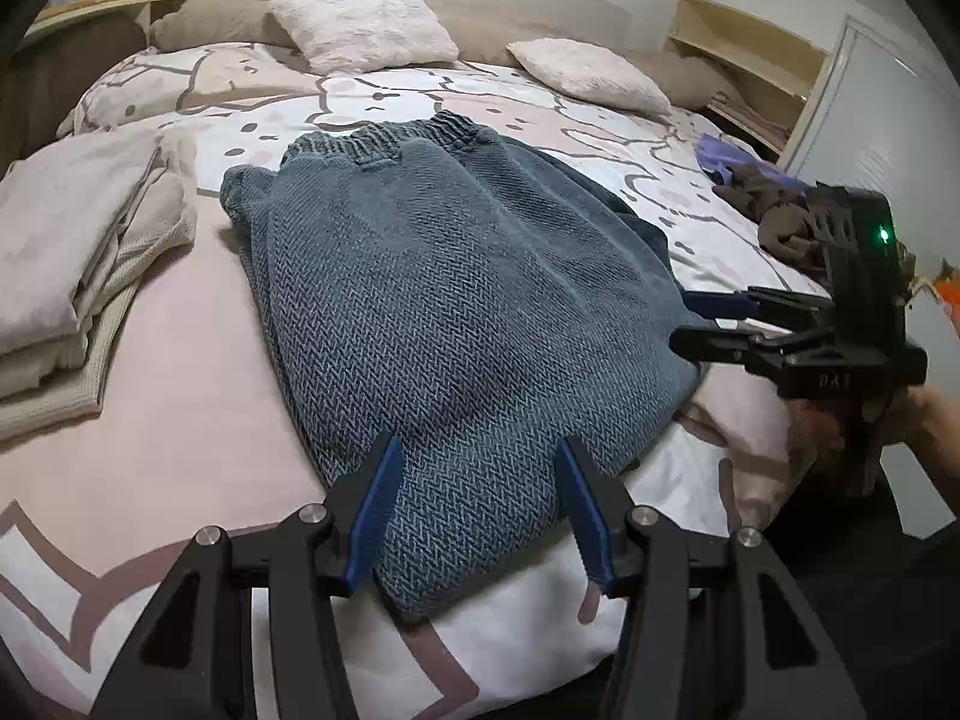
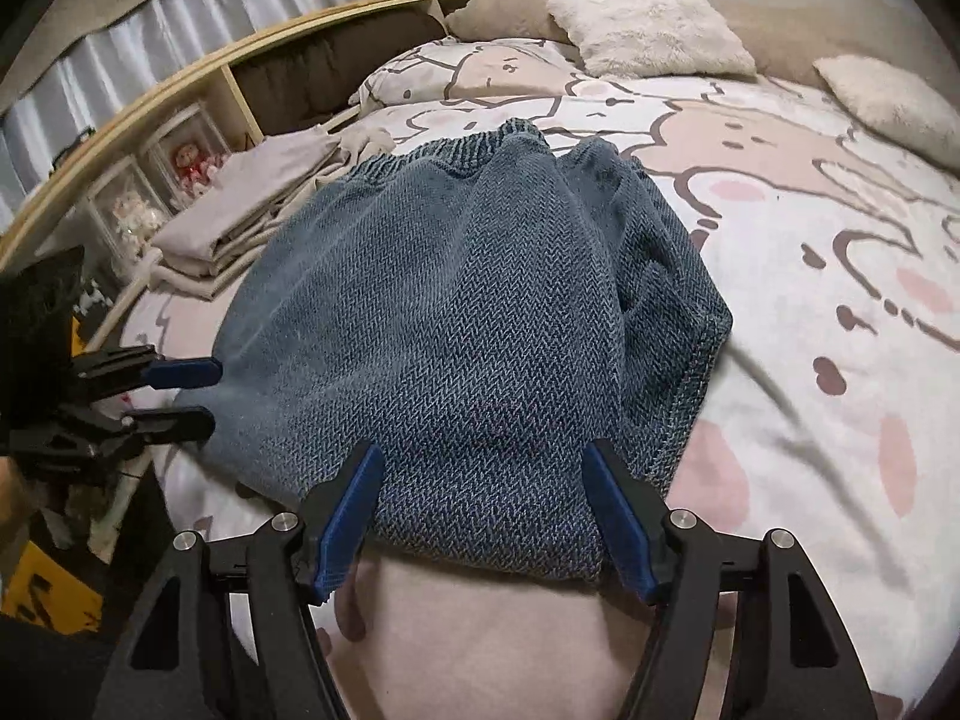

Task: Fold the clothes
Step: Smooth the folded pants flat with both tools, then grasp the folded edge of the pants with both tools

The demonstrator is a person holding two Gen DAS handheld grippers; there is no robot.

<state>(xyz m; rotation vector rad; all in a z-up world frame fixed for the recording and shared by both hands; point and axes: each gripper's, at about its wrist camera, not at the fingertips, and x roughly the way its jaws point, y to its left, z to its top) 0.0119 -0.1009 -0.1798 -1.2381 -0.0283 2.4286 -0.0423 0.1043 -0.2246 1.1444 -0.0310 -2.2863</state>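
Note:
A blue-grey knit sweater (image 1: 432, 300) lies partly folded on the bed, ribbed hem toward the pillows; it also shows in the right wrist view (image 2: 468, 312). My left gripper (image 1: 477, 516) is open, its blue-padded fingers straddling the sweater's near corner, and appears at the left of the right wrist view (image 2: 207, 399). My right gripper (image 2: 483, 516) is open over the sweater's near edge, and appears at the sweater's right corner in the left wrist view (image 1: 690, 321). Neither holds cloth.
A stack of folded beige clothes (image 1: 78, 276) lies left of the sweater. A brown and purple clothes pile (image 1: 774, 204) lies at the right. Fluffy pillows (image 1: 366, 21) sit at the bed's head. A wooden shelf (image 2: 180, 138) runs along the bed.

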